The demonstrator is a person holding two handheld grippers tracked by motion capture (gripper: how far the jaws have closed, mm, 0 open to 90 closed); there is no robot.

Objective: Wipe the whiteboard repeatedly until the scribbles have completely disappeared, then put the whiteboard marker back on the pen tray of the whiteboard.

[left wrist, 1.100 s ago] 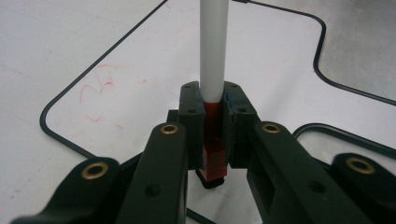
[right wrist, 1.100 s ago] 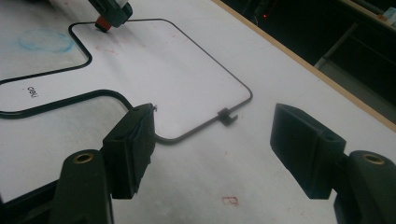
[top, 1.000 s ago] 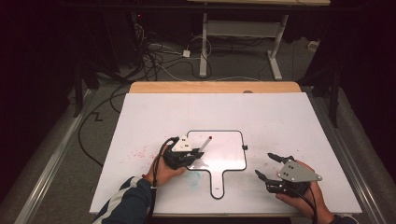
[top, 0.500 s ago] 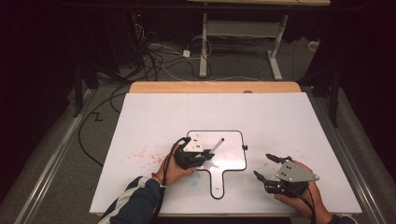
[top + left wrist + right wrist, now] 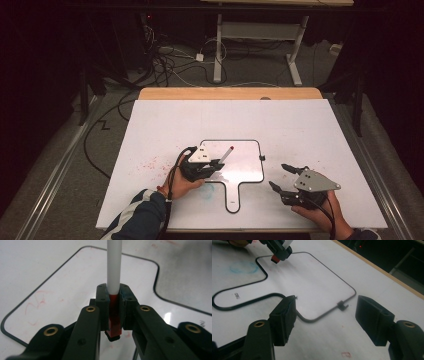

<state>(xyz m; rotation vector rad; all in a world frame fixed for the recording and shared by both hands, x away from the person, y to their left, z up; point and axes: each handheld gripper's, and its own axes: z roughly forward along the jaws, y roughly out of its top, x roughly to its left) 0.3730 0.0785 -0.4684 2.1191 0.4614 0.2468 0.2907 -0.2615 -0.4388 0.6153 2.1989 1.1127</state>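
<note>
Marker clamped in left gripper over whiteboard, apparently unobstructed.

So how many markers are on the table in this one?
1: a white marker with a red end, clamped in the left gripper over the paddle-shaped whiteboard. None other shows; the right gripper holds nothing.

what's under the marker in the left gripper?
The small whiteboard with faint red smears lies under the marker, which the left gripper clamps. The jaws hide whether the tip touches.
</note>
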